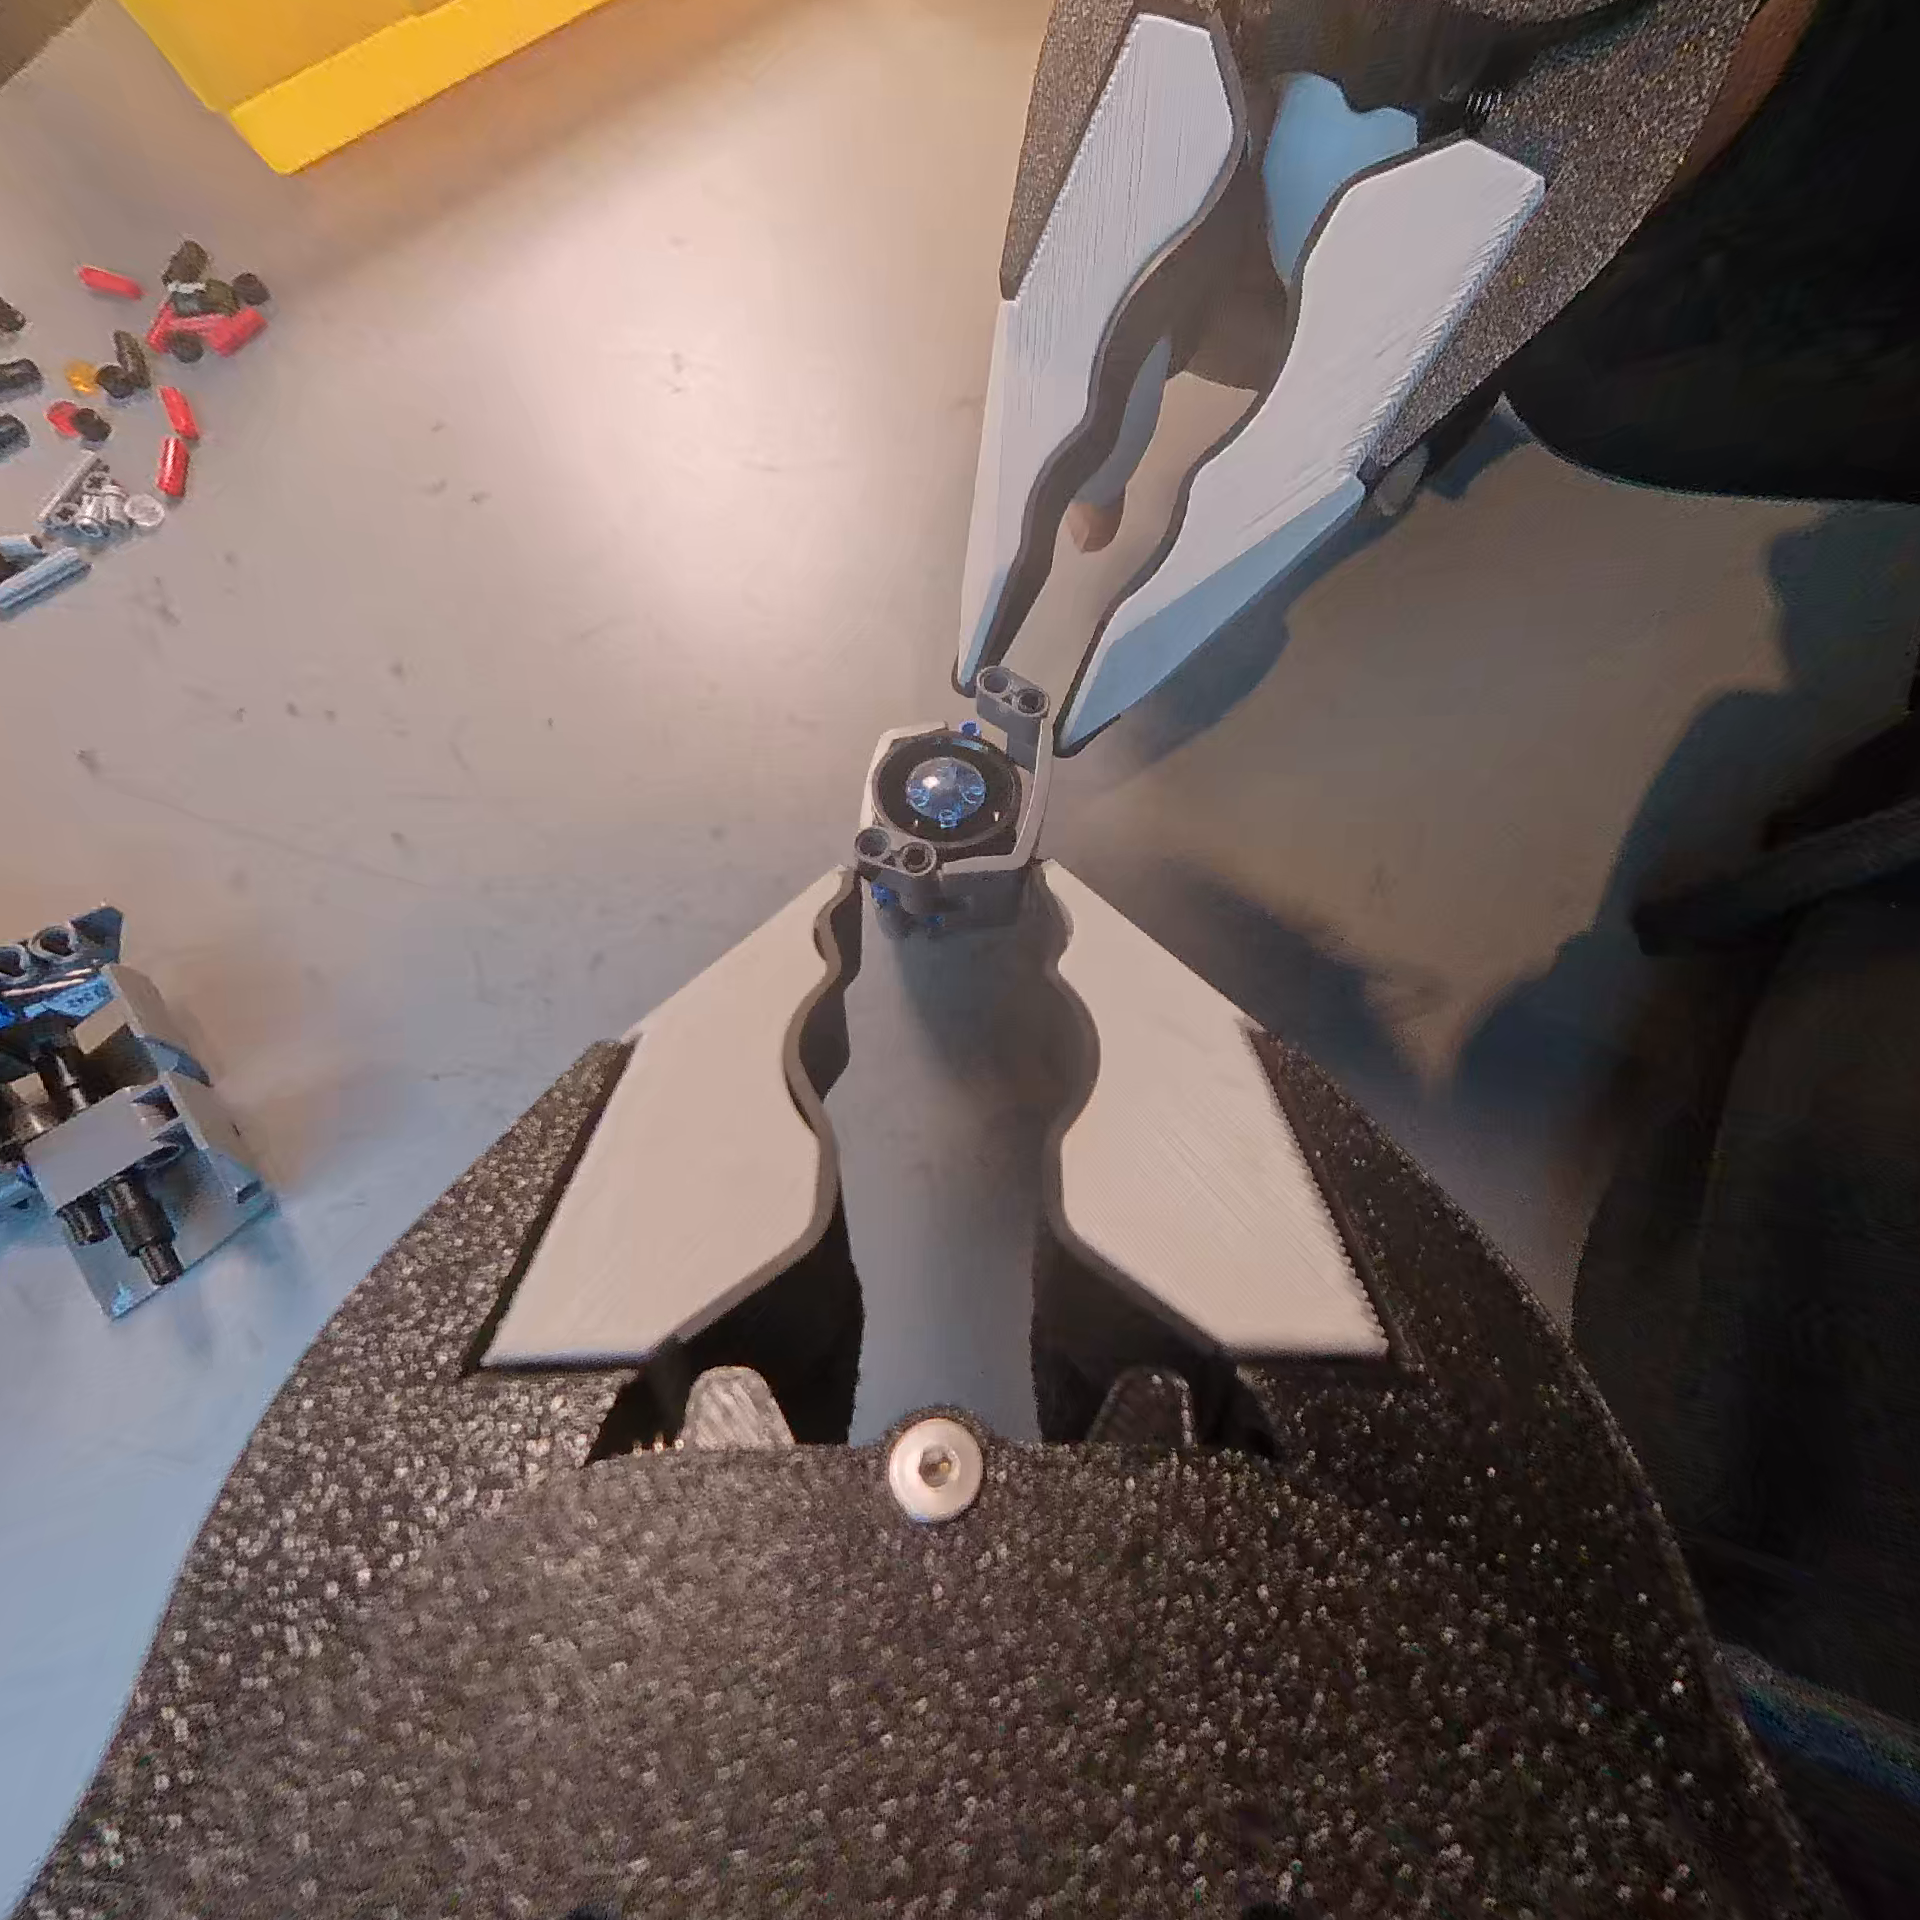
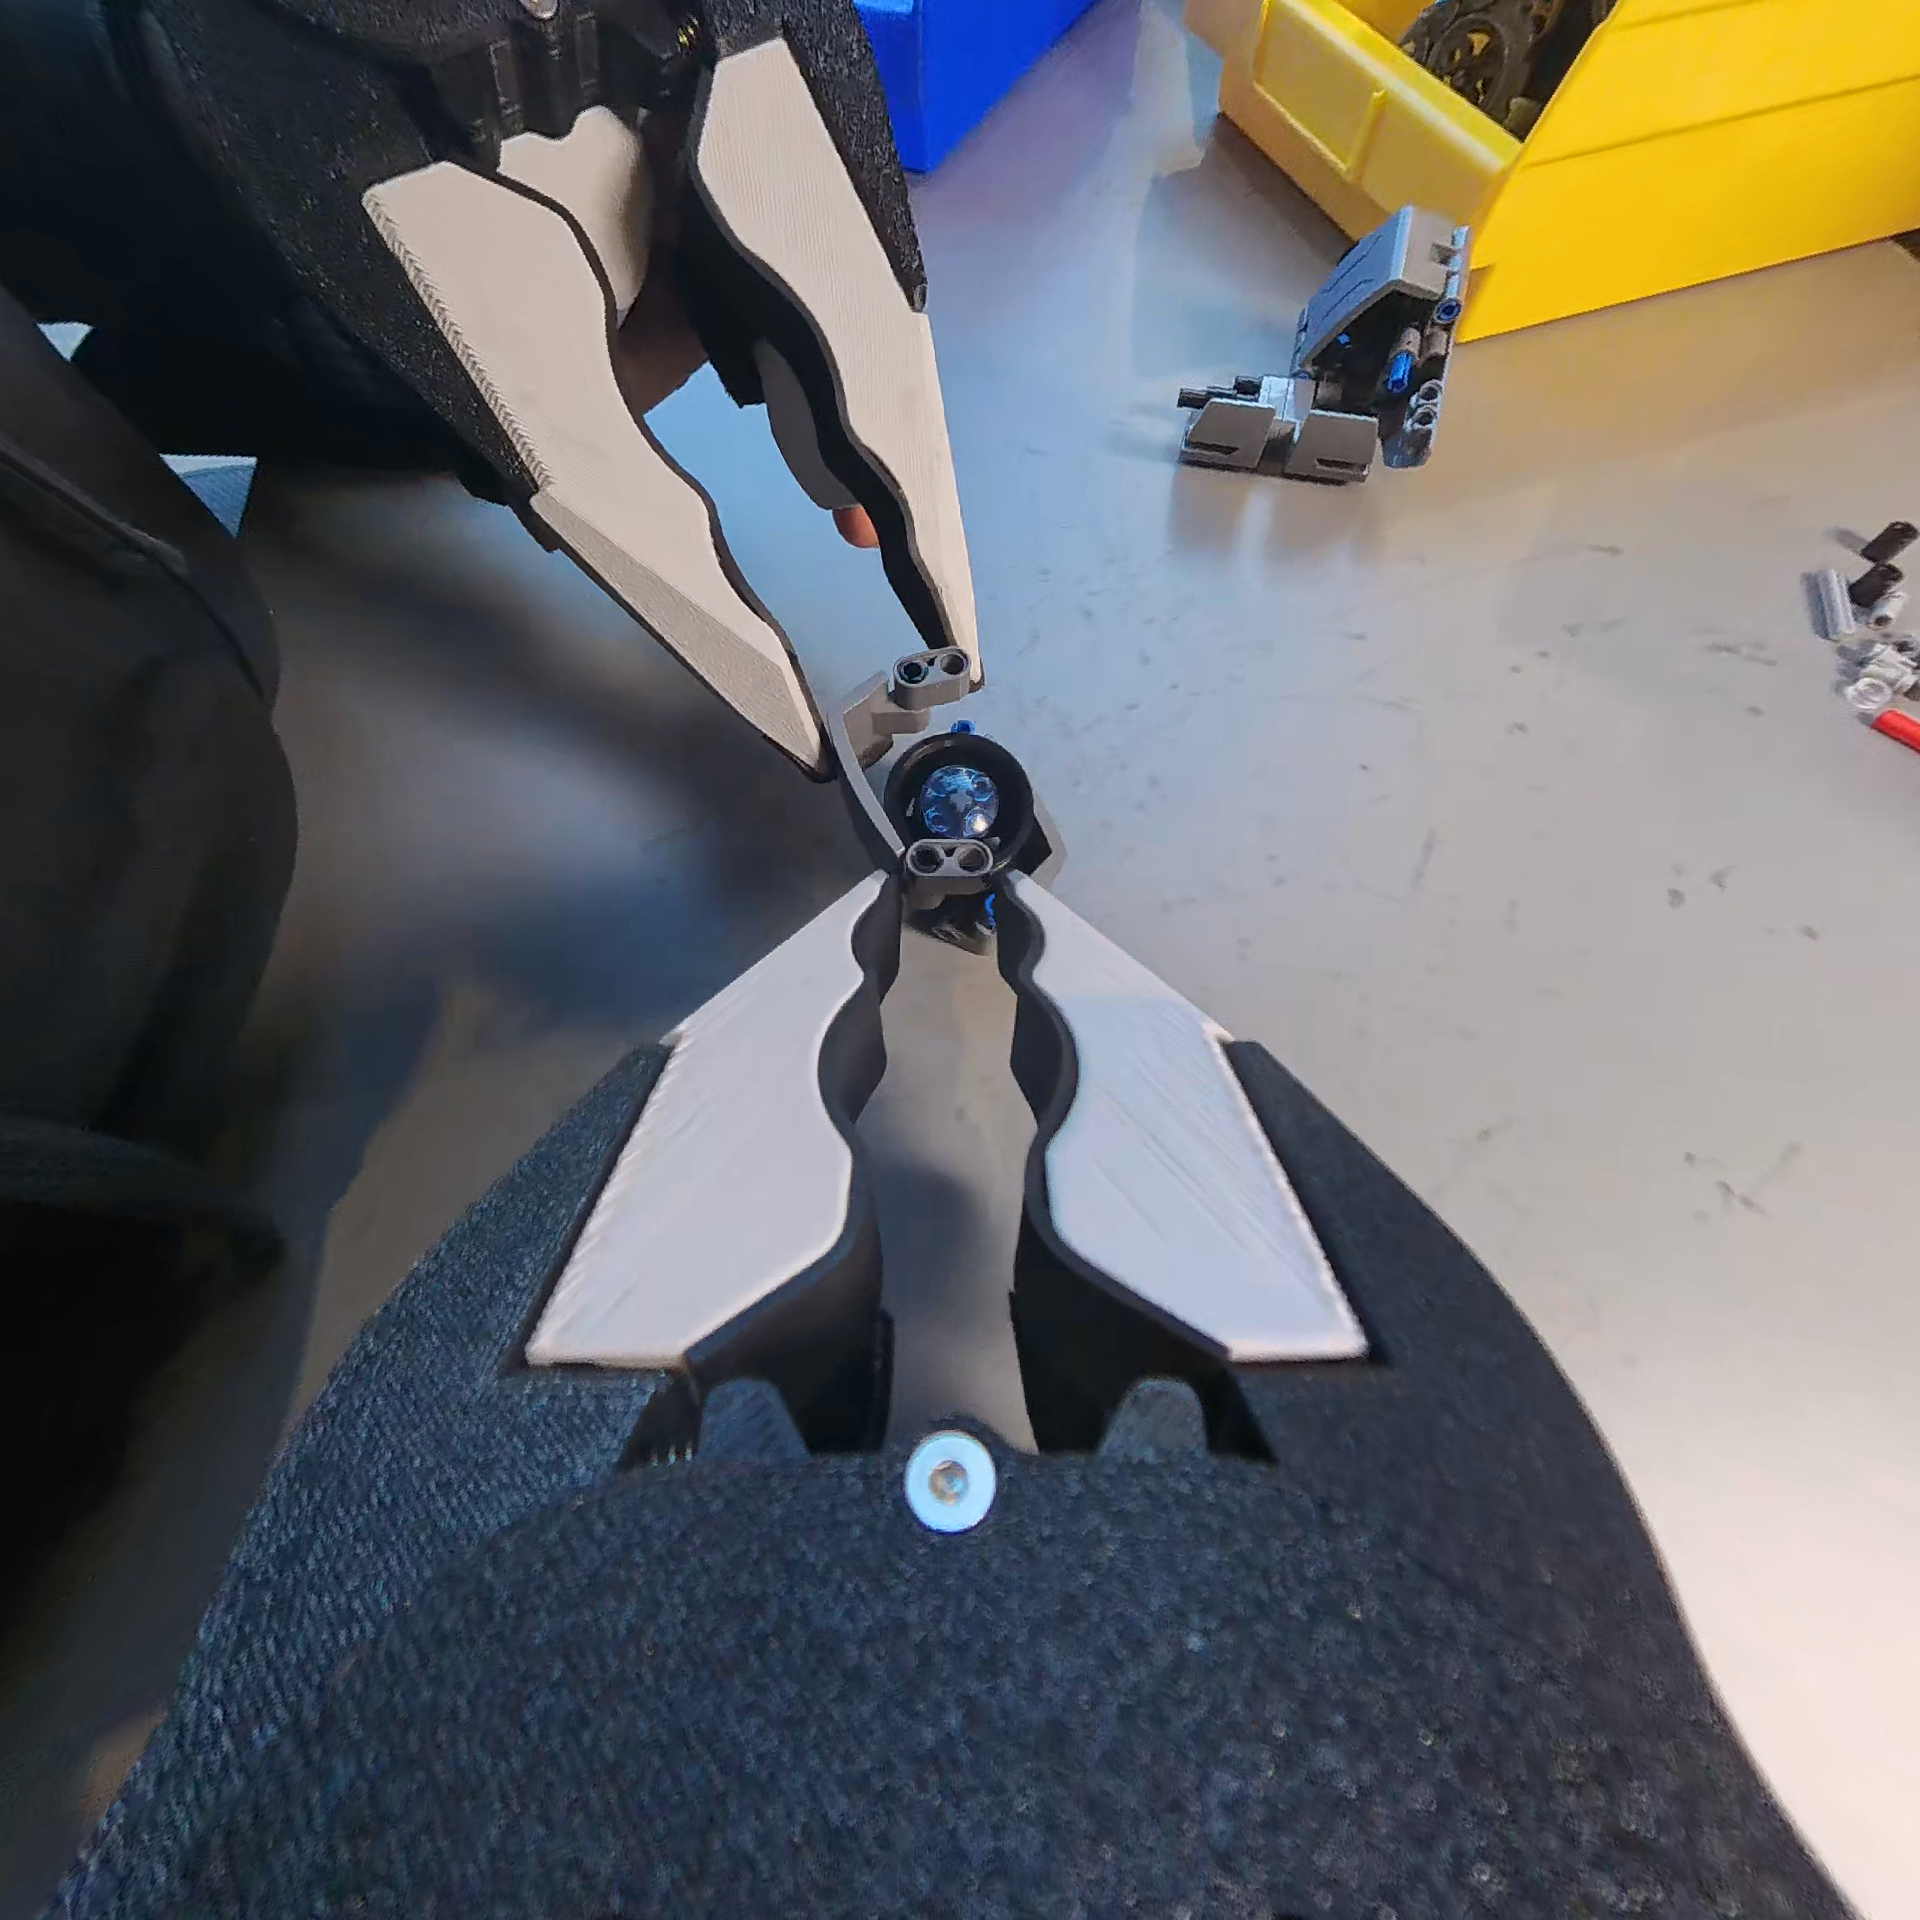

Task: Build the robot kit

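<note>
Left gripper (image 1: 951,883) and right gripper (image 2: 940,894): both clamp one small grey toy assembly (image 1: 951,805). Beside it, loose pieces (image 1: 125,364) on the table (image 1: 520,623)

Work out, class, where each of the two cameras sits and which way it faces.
Left wrist view: on the left hand-held gripper, looking along its fingers at the small grey brick assembly; the right hand-held gripper comes in from above.
Right wrist view: on the right hand-held gripper, facing the opposite way; a fingertip shows.
Both share the assembly, the grey table and a yellow bin.
</note>
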### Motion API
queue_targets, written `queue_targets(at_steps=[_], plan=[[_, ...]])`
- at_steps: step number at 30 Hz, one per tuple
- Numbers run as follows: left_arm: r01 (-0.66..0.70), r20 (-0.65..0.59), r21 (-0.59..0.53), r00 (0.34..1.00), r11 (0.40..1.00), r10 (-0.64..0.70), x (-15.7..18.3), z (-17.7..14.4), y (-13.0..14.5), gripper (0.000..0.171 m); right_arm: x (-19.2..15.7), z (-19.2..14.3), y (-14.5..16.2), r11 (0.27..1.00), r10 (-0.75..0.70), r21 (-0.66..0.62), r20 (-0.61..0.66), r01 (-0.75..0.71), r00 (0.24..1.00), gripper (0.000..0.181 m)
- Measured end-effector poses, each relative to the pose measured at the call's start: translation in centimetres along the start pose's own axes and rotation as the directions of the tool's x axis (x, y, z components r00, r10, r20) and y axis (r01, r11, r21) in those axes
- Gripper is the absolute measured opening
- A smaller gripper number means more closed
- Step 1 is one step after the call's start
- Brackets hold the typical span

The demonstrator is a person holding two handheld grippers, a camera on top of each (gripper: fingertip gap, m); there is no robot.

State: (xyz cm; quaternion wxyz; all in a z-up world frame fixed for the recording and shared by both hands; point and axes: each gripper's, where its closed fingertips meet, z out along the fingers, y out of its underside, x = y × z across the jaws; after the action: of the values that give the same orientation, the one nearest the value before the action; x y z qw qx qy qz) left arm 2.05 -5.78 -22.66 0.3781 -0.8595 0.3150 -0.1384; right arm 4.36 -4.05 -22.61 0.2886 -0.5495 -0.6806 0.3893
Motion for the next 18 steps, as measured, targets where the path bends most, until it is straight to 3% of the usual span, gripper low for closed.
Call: queue_targets(at_steps=[18], plan=[[-0.005,-0.02,-0.049,1.0,0.999,0.004,-0.19,0.53,0.37,0.031,0.44,0.31,0.73,0.999,0.037,-0.033,0.01,-0.037,0.999,0.018]])
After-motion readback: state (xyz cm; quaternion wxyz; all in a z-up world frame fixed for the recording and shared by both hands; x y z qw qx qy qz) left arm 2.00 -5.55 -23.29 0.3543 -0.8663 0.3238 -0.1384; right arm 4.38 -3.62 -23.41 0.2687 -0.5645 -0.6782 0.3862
